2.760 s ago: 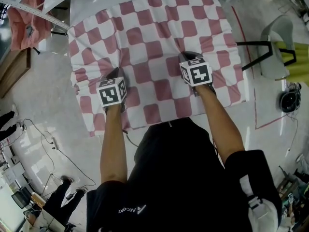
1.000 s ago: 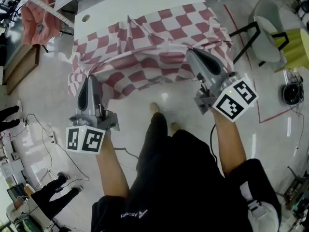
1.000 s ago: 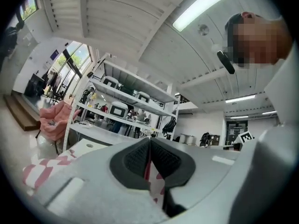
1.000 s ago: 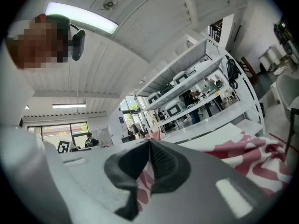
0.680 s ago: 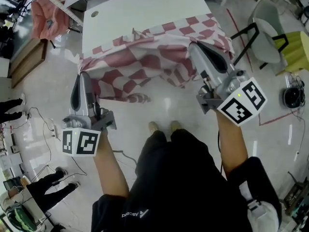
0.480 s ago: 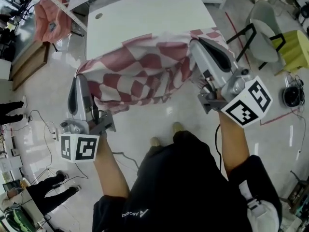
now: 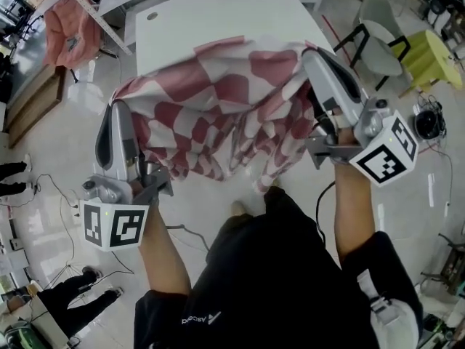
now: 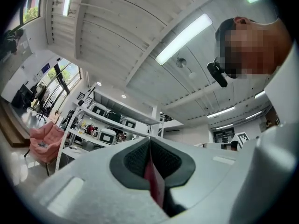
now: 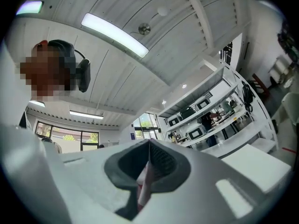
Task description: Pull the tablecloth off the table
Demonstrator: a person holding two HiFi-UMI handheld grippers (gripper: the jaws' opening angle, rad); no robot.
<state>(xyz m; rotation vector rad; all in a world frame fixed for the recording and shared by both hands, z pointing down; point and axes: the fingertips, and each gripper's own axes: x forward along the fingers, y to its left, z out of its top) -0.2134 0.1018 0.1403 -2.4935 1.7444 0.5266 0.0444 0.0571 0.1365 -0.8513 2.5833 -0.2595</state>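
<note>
The red-and-white checked tablecloth (image 7: 225, 115) is hanging in the air between the two grippers, just in front of the near edge of the white table (image 7: 218, 9), whose top is lying almost wholly bare. The cloth's farthest fold is overlapping that near edge in the head view, and whether it is touching there cannot be told. The left gripper (image 7: 116, 111) is pinching the cloth's left end, its jaws closed tight on a thin red fold that is showing as a sliver between the dark pads (image 8: 135, 160). The right gripper (image 7: 314, 55) is doing the same at the right end, squeezing a pale-and-red pleat between its closed jaws. The fabric is behaving as light, soft and wholly limp: it is sagging in the middle, bunching into deep pleats and trailing down toward the floor (image 7: 211, 195). It is not looking fragile, though so thin a fold could probably slip out under a sharp tug. The best holds are likely along the hem near the corners, set wide apart, much as the grippers are taking it. The cloth's long axis is running left to right between the two pinch points, roughly along the table's near edge, with the loose body pointing downward.
</note>
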